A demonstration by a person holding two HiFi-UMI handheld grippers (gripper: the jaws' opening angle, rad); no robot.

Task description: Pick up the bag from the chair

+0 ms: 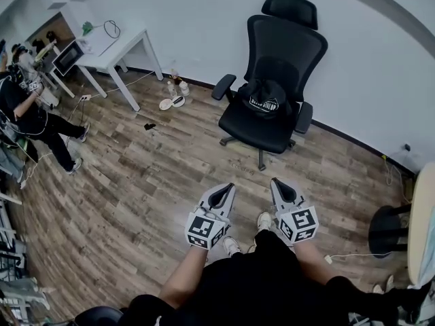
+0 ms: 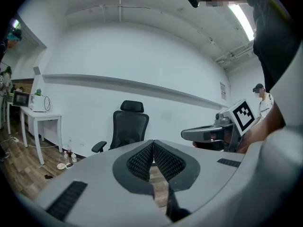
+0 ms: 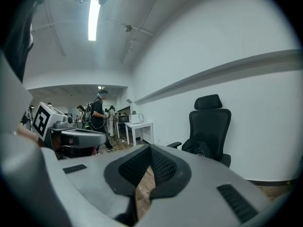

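- Head view: a black soft fabric bag with pale print lies on the seat of a black mesh office chair by the white wall. The left gripper and right gripper are side by side over the wood-plank floor, well short of the chair, with their tips towards it. The bag is ahead of them, roughly in line with the right one.
- Left gripper view: the ribbed pads meet at the tips with nothing between them. The chair rises just above and left of the tips, well apart. I cannot make out the bag here.
- Right gripper view: these jaws are also closed and empty. The bag sits on the seat to the upper right of the tips, well apart.
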